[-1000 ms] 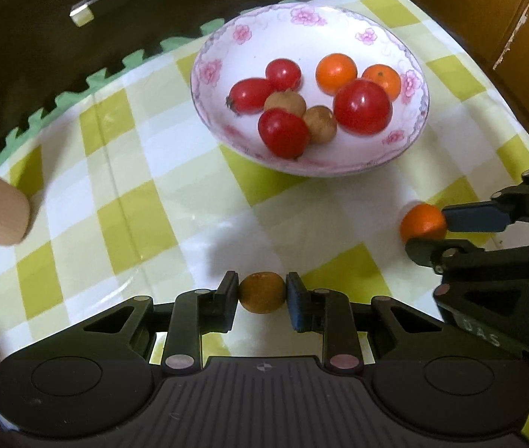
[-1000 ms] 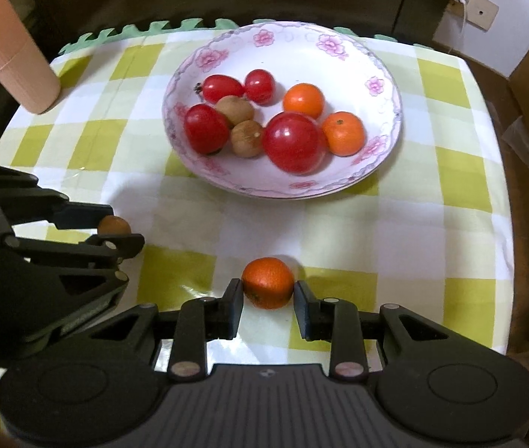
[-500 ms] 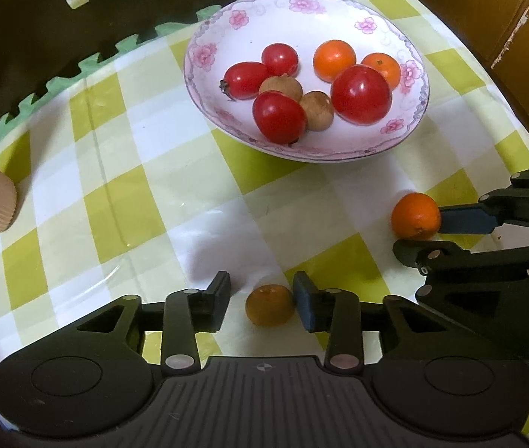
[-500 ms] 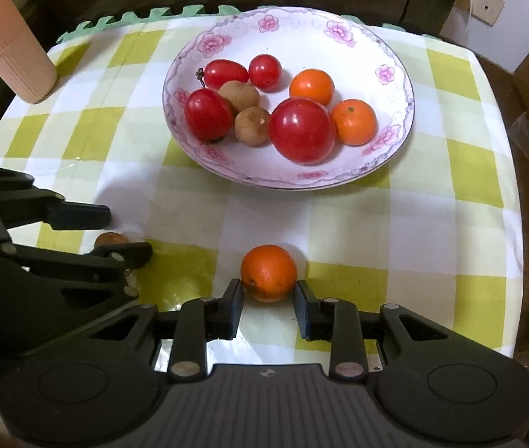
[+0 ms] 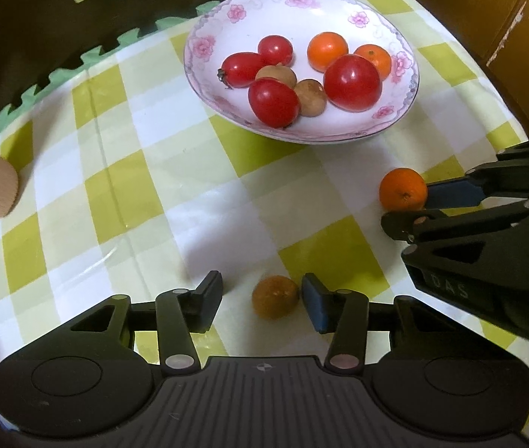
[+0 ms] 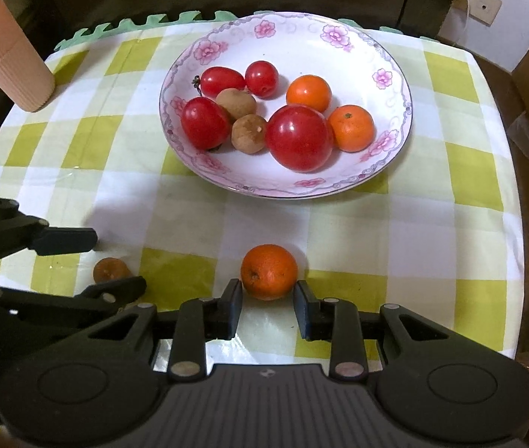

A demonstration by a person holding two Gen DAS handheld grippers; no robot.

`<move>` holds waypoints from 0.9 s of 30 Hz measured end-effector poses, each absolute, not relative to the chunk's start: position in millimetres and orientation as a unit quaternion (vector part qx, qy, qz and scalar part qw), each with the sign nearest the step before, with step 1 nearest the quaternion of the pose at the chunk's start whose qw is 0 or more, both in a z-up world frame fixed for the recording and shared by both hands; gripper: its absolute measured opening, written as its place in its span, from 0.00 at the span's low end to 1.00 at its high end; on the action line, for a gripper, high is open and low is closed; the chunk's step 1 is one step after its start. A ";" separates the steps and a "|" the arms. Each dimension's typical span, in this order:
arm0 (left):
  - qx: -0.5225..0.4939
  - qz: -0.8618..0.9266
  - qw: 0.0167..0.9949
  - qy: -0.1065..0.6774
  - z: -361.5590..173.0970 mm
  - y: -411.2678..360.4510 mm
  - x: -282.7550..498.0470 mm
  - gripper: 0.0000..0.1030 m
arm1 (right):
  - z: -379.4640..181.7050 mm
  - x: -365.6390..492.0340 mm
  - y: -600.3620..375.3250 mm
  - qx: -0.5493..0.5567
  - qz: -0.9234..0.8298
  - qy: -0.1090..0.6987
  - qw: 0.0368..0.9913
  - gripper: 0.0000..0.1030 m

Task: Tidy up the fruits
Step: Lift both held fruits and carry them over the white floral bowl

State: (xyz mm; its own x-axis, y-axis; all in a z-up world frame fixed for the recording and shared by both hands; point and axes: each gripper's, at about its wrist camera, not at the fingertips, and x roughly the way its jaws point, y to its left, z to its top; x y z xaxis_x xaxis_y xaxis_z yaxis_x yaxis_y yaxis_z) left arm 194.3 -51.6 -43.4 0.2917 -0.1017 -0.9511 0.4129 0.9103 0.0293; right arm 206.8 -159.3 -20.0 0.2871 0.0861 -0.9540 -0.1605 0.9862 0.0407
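Two fruits sit on the cloth outside the bowl (image 6: 395, 74); I use the bowl as my landmark. The brown fruit (image 5: 275, 296) lies well short of the bowl's near rim, toward its left side, between the fingers of my left gripper (image 5: 262, 300). Jaws wide, clear gaps both sides, no contact. The orange (image 6: 269, 277) lies short of the bowl's near rim too, about centred, just at the tips of my right gripper (image 6: 269, 308). Jaws are spread slightly wider than the fruit and not gripping; the left tip looks close to touching, I cannot tell for sure.

Step in hand, my guess: grasping the loose fruits to move them into the bowl. Next move calls for pushing each gripper forward so the fruit sits deeper between the pads, then closing gently; round fruit may roll off the tips.

The bowl already holds four tomatoes, two oranges and two brown fruits. Free room there is along its far and right inner wall.

The checked tablecloth (image 6: 470, 171) between the fruits and the bowl is bare, a clear path. Table edge falls away right of the bowl. A pink ribbed cup (image 6: 6, 48) stands far left of the bowl, out of the way. The two grippers are near each other, so watch for a clash.
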 end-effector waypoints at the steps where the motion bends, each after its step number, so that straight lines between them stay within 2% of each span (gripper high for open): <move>1: 0.136 -0.163 0.791 0.573 -44.0 -51.0 193.2 0.55 | -19.7 206.8 -159.4 -0.030 0.078 0.592 0.801 0.29; 7: 0.135 -0.160 0.793 0.572 -45.4 -54.4 194.1 0.55 | -20.3 209.4 -160.8 -0.022 0.075 0.589 0.804 0.31; 9: 0.132 -0.160 0.795 0.570 -44.7 -55.8 195.0 0.50 | -20.5 210.7 -161.2 -0.023 0.074 0.586 0.806 0.31; 11: 0.131 -0.164 0.793 0.571 -42.8 -57.5 193.0 0.40 | -20.0 211.9 -161.7 -0.026 0.069 0.584 0.808 0.31; 15: 0.136 -0.166 0.793 0.569 -41.0 -59.7 191.9 0.35 | -16.7 211.8 -161.1 -0.034 0.069 0.580 0.811 0.29; 27: 0.109 -0.161 0.808 0.557 -23.3 -48.1 191.4 0.34 | 5.4 203.1 -165.4 -0.027 0.080 0.557 0.826 0.29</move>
